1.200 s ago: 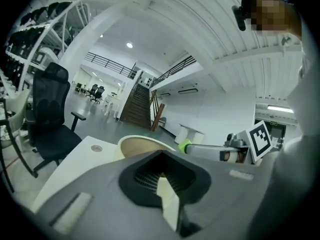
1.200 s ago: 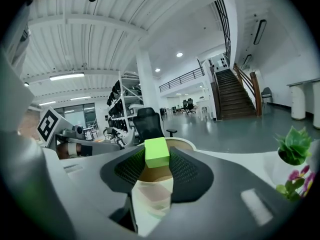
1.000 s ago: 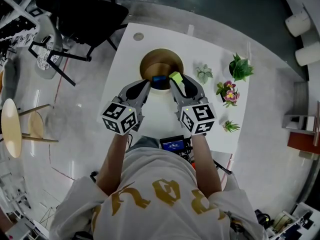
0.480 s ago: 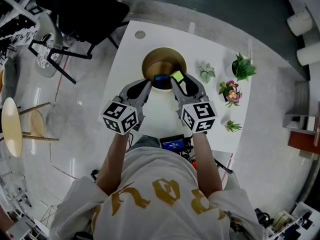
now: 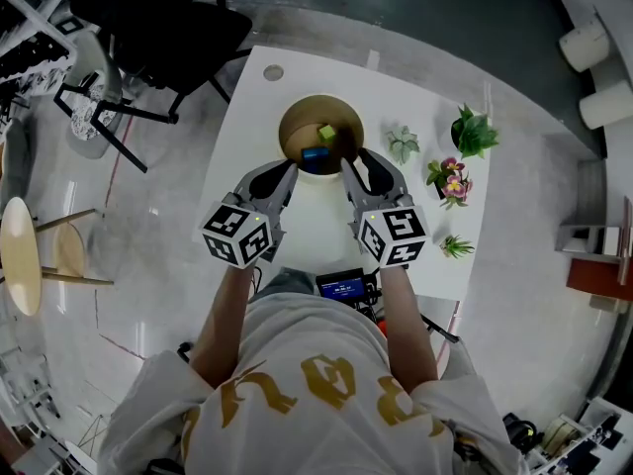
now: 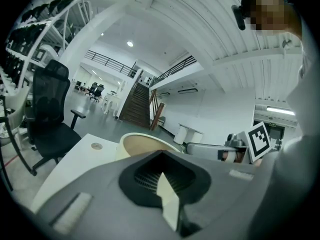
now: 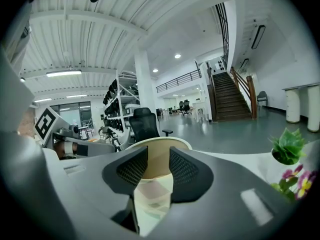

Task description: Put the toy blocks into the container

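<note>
A round wooden bowl stands on the white table. Inside it lie a yellow-green block and a blue block. My left gripper hovers at the bowl's near-left rim, shut with nothing between its pads. My right gripper is at the near-right rim, open and empty. The bowl shows through the gap between the right gripper's pads. In the left gripper view the bowl rises just beyond the fingers. Neither gripper view shows the blocks.
Small potted plants line the table's right side. A device with a blue screen sits at the near edge. A small round disc lies far left. A black office chair stands beyond the table.
The yellow-green block has left my right gripper and now lies in the bowl. The right jaws have opened. The left gripper has barely moved.
</note>
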Tool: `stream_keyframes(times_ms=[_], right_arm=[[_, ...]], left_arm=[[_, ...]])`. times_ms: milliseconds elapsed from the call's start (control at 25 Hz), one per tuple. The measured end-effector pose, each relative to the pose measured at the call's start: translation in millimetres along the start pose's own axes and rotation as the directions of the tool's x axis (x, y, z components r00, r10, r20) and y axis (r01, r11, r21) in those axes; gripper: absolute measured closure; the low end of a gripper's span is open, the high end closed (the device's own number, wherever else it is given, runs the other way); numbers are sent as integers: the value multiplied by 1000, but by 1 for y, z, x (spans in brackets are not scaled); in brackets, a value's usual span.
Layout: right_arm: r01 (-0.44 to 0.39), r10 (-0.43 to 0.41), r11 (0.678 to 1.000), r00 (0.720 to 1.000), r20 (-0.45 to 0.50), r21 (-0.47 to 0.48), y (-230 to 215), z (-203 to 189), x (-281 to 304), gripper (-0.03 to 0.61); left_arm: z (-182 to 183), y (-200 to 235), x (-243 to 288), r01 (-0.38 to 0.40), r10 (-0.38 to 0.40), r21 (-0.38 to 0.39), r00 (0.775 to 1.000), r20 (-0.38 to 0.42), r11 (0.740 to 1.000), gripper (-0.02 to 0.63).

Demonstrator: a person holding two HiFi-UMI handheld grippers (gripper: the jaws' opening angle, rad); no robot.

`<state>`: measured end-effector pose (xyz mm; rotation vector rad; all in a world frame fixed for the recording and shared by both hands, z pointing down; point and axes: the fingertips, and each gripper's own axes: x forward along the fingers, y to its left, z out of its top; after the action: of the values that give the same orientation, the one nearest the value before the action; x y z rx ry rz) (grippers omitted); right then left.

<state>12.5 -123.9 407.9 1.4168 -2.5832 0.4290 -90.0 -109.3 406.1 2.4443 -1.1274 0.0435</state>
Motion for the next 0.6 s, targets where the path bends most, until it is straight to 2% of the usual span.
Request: stream_keyframes(times_ms=[240, 400, 600], right_arm=[[34, -34, 999, 999, 23, 2, -2, 1, -18, 445], [61, -61, 998, 997, 40, -2, -2, 2, -31, 475], [59, -59, 998, 997, 50, 1, 4, 5, -42, 551]], left_arm=[[-1, -10, -4, 7, -7, 11, 1000, 7, 1000, 612], [0, -19, -10, 10, -10, 24, 1000, 10, 1000, 612], [-2, -18, -16, -53, 53, 49, 998, -16, 997, 612]])
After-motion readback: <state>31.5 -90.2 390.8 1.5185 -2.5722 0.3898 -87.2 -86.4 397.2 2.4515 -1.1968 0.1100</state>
